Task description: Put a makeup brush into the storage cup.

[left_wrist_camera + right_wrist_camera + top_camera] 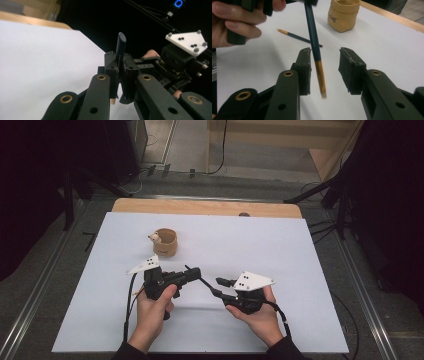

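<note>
A slim paintbrush [314, 32] with a dark blue handle, gold ferrule and pale tip runs between my two grippers. My left gripper [121, 72] is shut on its handle, whose rounded dark end [121, 40] sticks out past the pads. My right gripper [325, 52] is open, and the ferrule end hangs between its jaws, close to the left pad, with a clear gap to the right one. In the high view the brush [206, 284] bridges the left gripper [195, 272] and the right gripper [220, 288] over the near middle of the white sheet.
A second dark brush [297, 37] lies flat on the white sheet [240, 245]. A tan fabric cup [165, 242] stands upright at the back left, with a small pale figure [154, 238] at its side. A wooden table edge [205, 207] runs along the back.
</note>
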Tool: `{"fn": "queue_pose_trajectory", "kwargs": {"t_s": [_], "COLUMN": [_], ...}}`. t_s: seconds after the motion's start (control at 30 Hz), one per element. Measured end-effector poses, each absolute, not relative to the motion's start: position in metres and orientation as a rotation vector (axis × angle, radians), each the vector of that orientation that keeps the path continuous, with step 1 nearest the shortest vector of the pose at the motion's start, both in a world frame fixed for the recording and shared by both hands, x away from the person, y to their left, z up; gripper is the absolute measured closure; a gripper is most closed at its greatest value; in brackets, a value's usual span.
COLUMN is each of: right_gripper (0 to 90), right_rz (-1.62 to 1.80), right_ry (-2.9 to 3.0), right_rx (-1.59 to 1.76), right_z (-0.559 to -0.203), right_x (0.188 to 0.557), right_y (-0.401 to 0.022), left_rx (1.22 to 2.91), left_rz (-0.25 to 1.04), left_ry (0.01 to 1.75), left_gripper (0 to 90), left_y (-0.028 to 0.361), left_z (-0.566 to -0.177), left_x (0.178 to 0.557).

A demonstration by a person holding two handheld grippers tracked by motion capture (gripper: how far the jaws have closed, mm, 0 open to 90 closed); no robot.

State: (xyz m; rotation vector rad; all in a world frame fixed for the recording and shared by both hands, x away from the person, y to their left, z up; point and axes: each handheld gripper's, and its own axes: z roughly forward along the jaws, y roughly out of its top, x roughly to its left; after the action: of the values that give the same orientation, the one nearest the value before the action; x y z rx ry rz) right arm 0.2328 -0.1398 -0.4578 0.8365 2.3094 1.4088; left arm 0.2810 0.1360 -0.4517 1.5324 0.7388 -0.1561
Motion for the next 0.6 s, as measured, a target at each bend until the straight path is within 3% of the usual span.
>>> {"fn": "queue_pose_trajectory", "kwargs": {"t_s": [0.17, 0.6], "right_gripper": [56.6, 55.6], "right_rz": [1.318, 1.209], "right_ry": [2.318, 2.235], "right_rx": [0.830, 0.812], "right_z": [-0.465, -0.471], "right_x": [0.232, 0.228], "right_y": [-0.133, -0.116], "left_rx": [1.522, 1.598], "left_rz": [-0.110, 0.041], "left_ry": [0.750, 0.743], "left_gripper": [85.9, 85.9], "left_y": [0.141, 0.131], "left_z": [-0.449, -0.444], "left_x": [0.281, 0.271]}}
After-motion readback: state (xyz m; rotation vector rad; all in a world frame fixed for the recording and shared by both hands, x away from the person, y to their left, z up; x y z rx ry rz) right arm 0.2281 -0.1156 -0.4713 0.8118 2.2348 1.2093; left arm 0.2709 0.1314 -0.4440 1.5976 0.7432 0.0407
